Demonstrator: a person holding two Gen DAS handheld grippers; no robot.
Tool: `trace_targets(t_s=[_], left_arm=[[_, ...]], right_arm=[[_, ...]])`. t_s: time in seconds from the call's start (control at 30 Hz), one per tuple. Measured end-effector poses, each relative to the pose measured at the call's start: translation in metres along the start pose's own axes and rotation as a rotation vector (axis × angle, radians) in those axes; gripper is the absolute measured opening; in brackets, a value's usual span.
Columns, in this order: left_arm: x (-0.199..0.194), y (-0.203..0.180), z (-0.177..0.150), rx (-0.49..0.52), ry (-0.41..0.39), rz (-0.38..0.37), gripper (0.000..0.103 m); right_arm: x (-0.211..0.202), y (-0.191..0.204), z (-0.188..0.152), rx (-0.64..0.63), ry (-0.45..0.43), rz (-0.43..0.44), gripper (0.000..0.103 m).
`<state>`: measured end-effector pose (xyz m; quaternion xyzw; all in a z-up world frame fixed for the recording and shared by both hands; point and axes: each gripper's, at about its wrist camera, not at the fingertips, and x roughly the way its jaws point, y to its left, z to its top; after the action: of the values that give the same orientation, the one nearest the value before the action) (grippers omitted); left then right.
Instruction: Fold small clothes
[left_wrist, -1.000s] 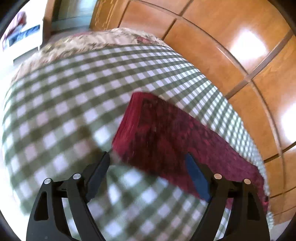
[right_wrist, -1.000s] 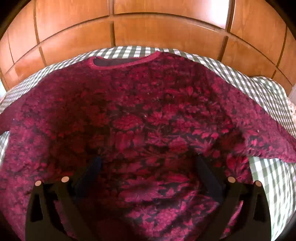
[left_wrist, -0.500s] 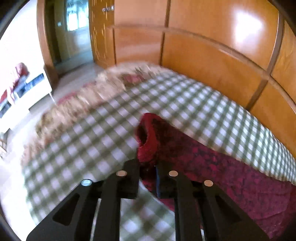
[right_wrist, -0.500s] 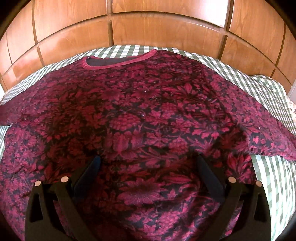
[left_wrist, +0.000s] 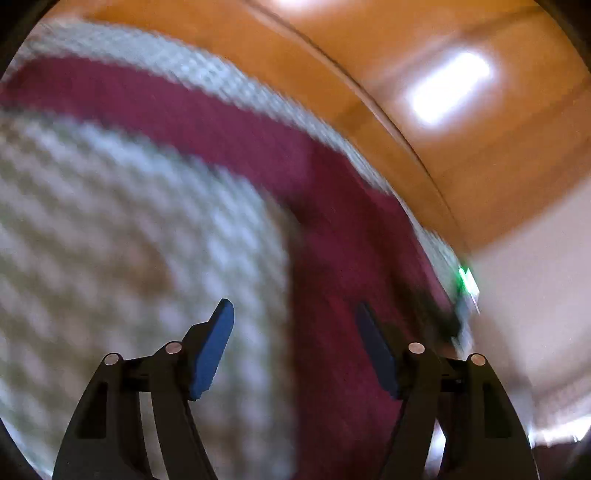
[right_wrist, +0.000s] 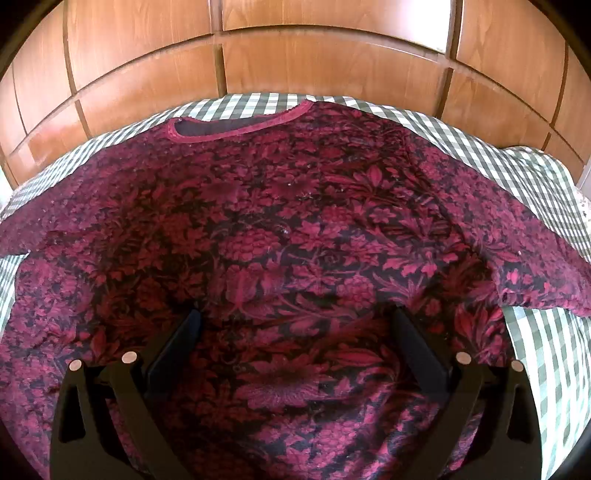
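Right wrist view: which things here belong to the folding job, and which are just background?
Belongs to the job:
- red floral top, spread flat, neckline at the far side
- right gripper, open above it
- left gripper, open, nothing between its pads

Just there:
- green checked sheet under the top
- wooden panelling behind

Home bedroom, by the look of it. Bed spread with a green-and-white checked sheet, reaching right up to a glossy wooden panelled wall divided by grooves into large rectangles, like a headboard or wardrobe front. Dark red floral top laid flat on the sheet, neckline toward the panels. Daylight glare reflected on the wood. Left view heavily blurred; same checked cloth and orange-brown panels recognisable.
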<state>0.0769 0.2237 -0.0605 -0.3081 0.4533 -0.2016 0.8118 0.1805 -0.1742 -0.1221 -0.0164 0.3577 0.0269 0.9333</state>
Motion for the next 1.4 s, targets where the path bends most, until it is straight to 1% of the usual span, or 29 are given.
trace_targets(t_s=[0.03, 0.07, 0.1, 0.13, 0.17, 0.23, 0.27, 0.3, 0.33, 0.37, 0.43, 0.53, 0.57, 0.6, 0.63, 0.67, 0.7, 0.73, 0.77, 0.87, 0.93, 0.97, 1.07, 1.13, 1.17, 1.23, 1.3, 1.37, 1.4], left_arm=[[0.011, -0.009, -0.020, 0.013, 0.061, -0.016, 0.067], [0.016, -0.015, -0.032, 0.024, 0.089, -0.012, 0.064], [0.023, -0.021, -0.047, 0.036, 0.114, -0.010, 0.051], [0.027, -0.027, -0.059, 0.054, 0.121, 0.019, 0.021], [0.029, -0.033, -0.068, 0.094, 0.109, 0.088, 0.017], [0.020, -0.038, -0.078, 0.069, 0.080, 0.083, 0.013], [0.013, -0.043, -0.081, 0.079, 0.069, 0.105, 0.013], [0.006, -0.047, -0.087, 0.113, 0.060, 0.149, 0.012], [0.004, -0.048, -0.091, 0.148, 0.070, 0.200, 0.012], [0.005, -0.041, -0.091, 0.158, 0.079, 0.244, 0.012], [0.003, -0.034, -0.094, 0.142, 0.093, 0.249, 0.012], [-0.005, -0.050, -0.089, 0.203, 0.078, 0.287, 0.014], [-0.005, -0.060, -0.085, 0.222, 0.058, 0.299, 0.014], [-0.006, -0.066, -0.080, 0.241, 0.036, 0.308, 0.024], [-0.007, -0.075, -0.072, 0.260, -0.010, 0.312, 0.034], [-0.010, -0.078, -0.068, 0.263, -0.045, 0.311, 0.055], [-0.006, -0.086, -0.058, 0.263, -0.094, 0.307, 0.064], [-0.005, -0.093, -0.049, 0.270, -0.125, 0.297, 0.064], [0.002, -0.102, -0.040, 0.289, -0.137, 0.289, 0.064], [0.025, -0.119, -0.019, 0.326, -0.160, 0.280, 0.064], [0.042, -0.125, -0.011, 0.334, -0.163, 0.261, 0.064], [0.047, -0.123, -0.009, 0.330, -0.163, 0.274, 0.064], [0.071, -0.112, -0.019, 0.335, -0.121, 0.339, 0.064], [0.084, -0.094, -0.033, 0.326, -0.085, 0.381, 0.064], [0.086, -0.090, -0.040, 0.341, -0.091, 0.387, 0.064], [0.084, -0.093, -0.047, 0.392, -0.113, 0.410, 0.064], [0.083, -0.100, -0.043, 0.407, -0.120, 0.417, 0.064], [0.081, -0.105, -0.033, 0.401, -0.155, 0.393, 0.064], [0.081, -0.108, -0.026, 0.399, -0.170, 0.392, 0.067]], right_arm=[[0.000, 0.000, 0.000, 0.001, -0.001, 0.002, 0.101], [-0.001, 0.000, 0.000, 0.002, -0.002, 0.003, 0.101], [-0.001, -0.001, 0.000, 0.002, -0.002, 0.004, 0.101], [-0.001, -0.001, 0.000, 0.002, -0.003, 0.005, 0.101], [-0.002, -0.001, 0.000, 0.004, -0.004, 0.008, 0.101], [-0.004, -0.002, -0.001, 0.007, -0.008, 0.015, 0.101], [-0.006, -0.003, -0.002, 0.009, -0.010, 0.016, 0.101], [-0.007, -0.003, -0.003, 0.010, -0.013, 0.019, 0.101], [-0.007, -0.004, -0.003, 0.013, -0.013, 0.022, 0.101], [-0.006, -0.004, -0.003, 0.013, -0.009, 0.022, 0.101], [-0.005, -0.001, -0.002, -0.001, -0.004, 0.007, 0.101], [-0.005, -0.001, -0.003, 0.001, -0.006, 0.009, 0.101], [-0.006, -0.002, -0.003, 0.004, -0.006, 0.012, 0.101], [-0.007, -0.002, -0.003, 0.008, -0.007, 0.013, 0.101], [-0.010, -0.003, -0.004, 0.016, -0.015, 0.012, 0.101], [-0.014, -0.005, -0.006, 0.022, -0.022, 0.016, 0.101], [-0.019, -0.007, -0.007, 0.036, -0.026, 0.024, 0.101], [-0.026, -0.013, -0.009, 0.059, -0.034, 0.039, 0.101], [-0.034, -0.019, -0.014, 0.078, -0.044, 0.060, 0.101], [-0.047, -0.037, -0.032, 0.083, -0.041, 0.122, 0.101], [-0.056, -0.048, -0.053, 0.075, -0.048, 0.158, 0.101], [-0.063, -0.051, -0.066, 0.045, -0.058, 0.161, 0.101], [-0.082, -0.049, -0.094, -0.045, -0.102, 0.099, 0.101], [-0.091, -0.050, -0.110, -0.058, -0.131, 0.085, 0.101], [-0.096, -0.050, -0.117, -0.063, -0.144, 0.082, 0.101], [-0.100, -0.050, -0.123, -0.072, -0.139, 0.075, 0.101], [-0.105, -0.053, -0.119, -0.058, -0.100, 0.100, 0.101], [-0.112, -0.065, -0.112, 0.006, -0.083, 0.151, 0.101], [-0.119, -0.080, -0.105, 0.084, -0.091, 0.189, 0.101]])
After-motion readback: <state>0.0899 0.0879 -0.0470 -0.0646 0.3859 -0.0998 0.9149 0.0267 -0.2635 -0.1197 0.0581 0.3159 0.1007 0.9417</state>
